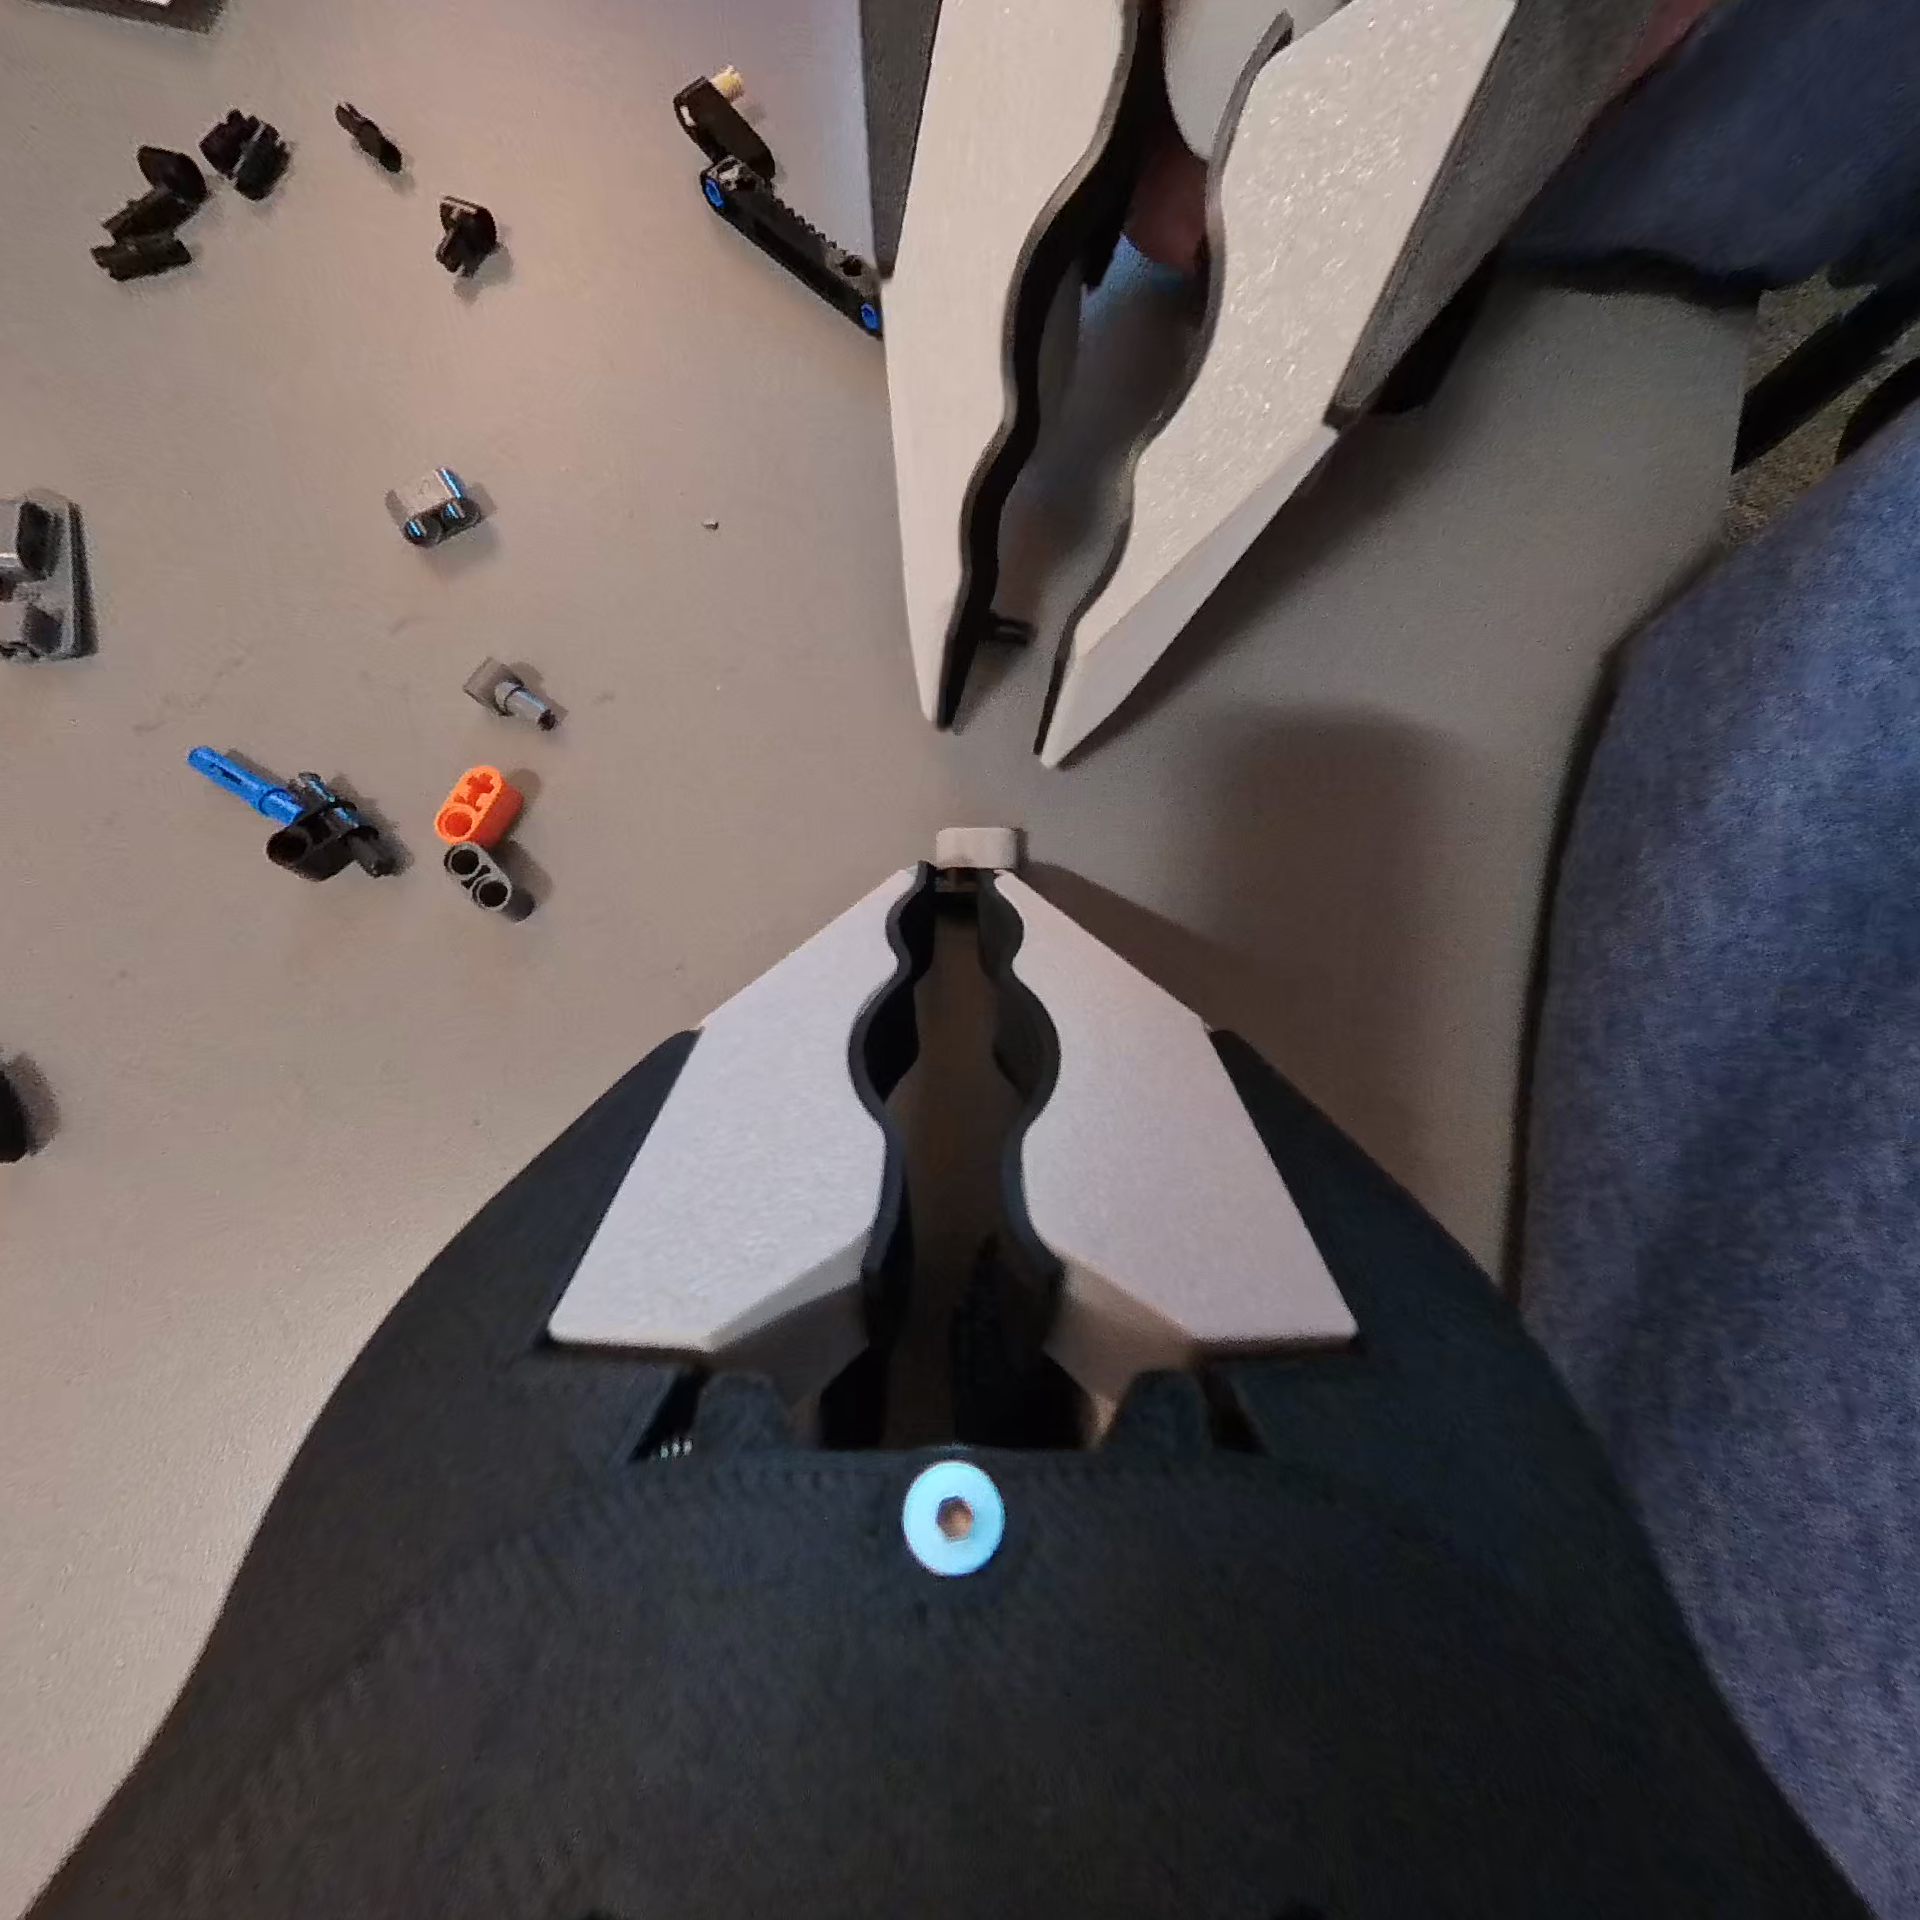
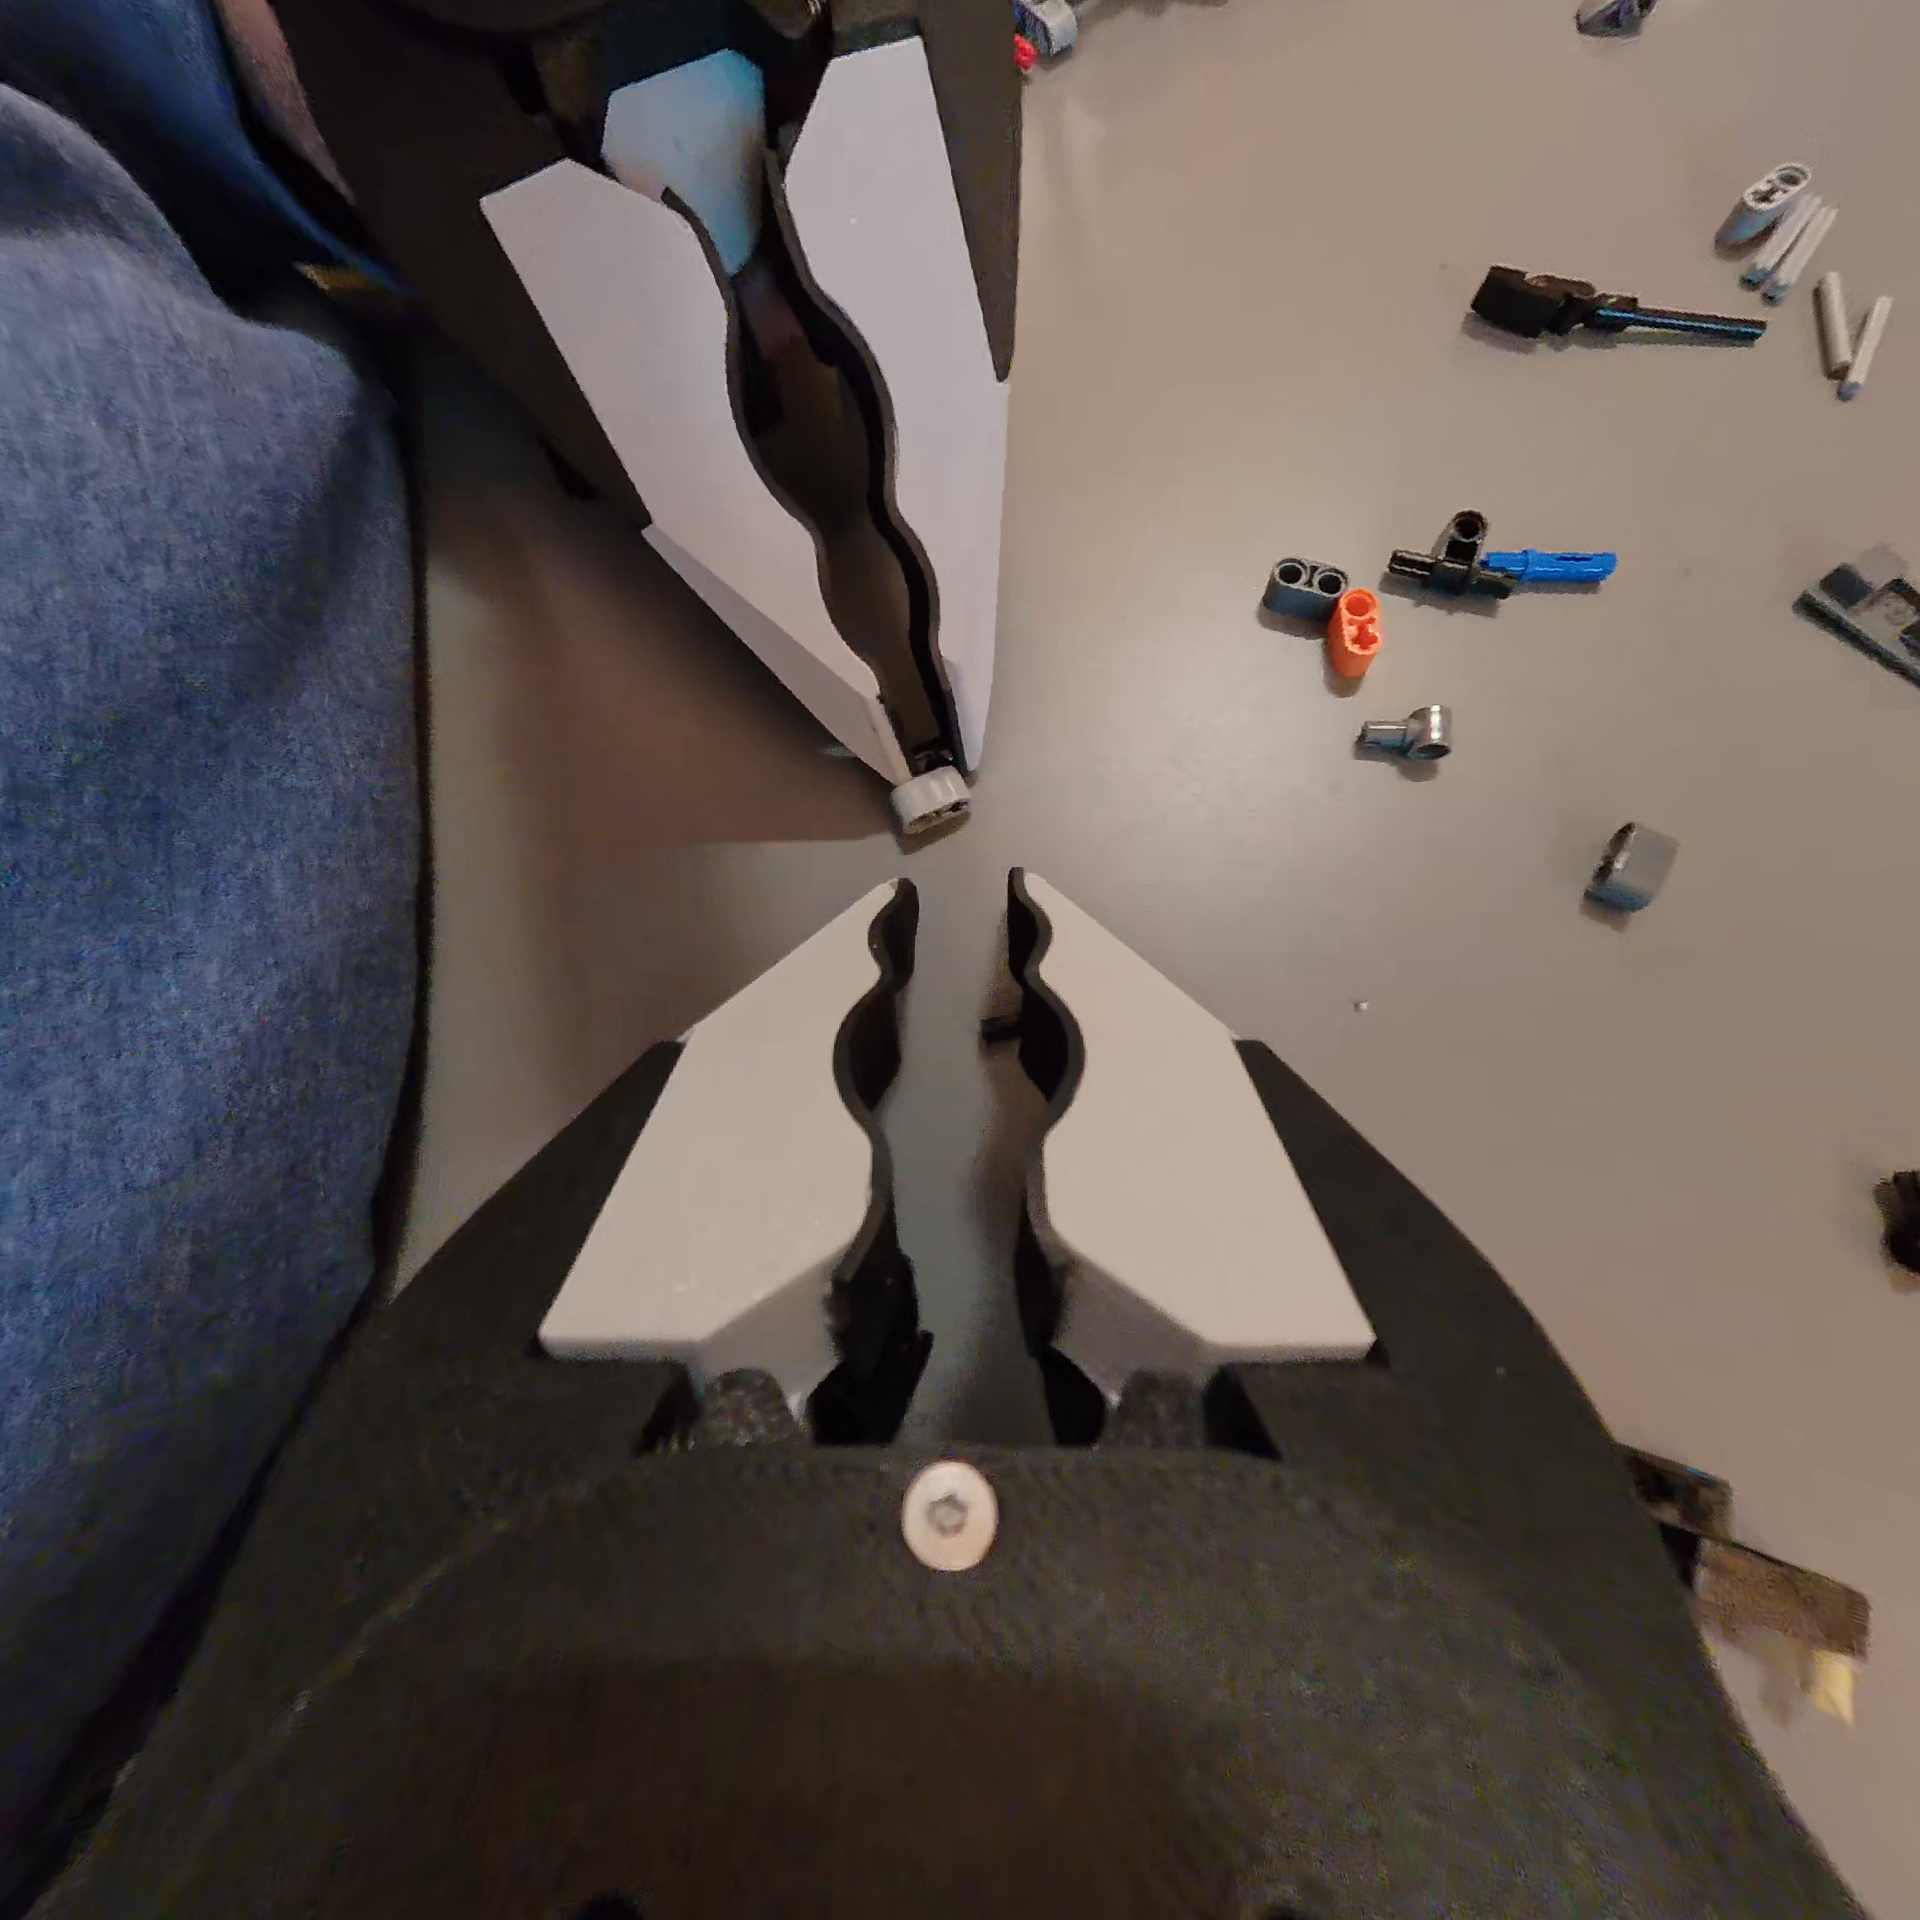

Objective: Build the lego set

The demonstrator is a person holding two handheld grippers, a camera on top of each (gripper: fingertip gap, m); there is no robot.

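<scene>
My left gripper [image 1: 971, 878] has its jaws clenched on a small grey round piece [image 1: 977, 847], held at the very tips just above the desk [image 1: 675, 644]. From the right wrist view the same piece [image 2: 930, 802] shows as a short grey ring sticking out past the left tips.

My right gripper [image 2: 961, 883] has its jaws released, a clear gap between them. It grips nothing. A small black pin [image 2: 995, 1029] shows in the gap beside the right-hand jaw; I cannot tell whether it rests on the desk or clings to the jaw. The two grippers point tip to tip, near each other but not touching.

Loose parts lie off to the side on the desk: an orange connector [image 1: 478, 802] touching a dark grey two-hole connector [image 1: 488, 881], a blue pin in a black connector [image 1: 296, 810], a grey pin piece [image 1: 514, 694], a black toothed beam [image 1: 790, 244]. Blue-clad legs [image 1: 1745, 1039] border the desk edge.
</scene>
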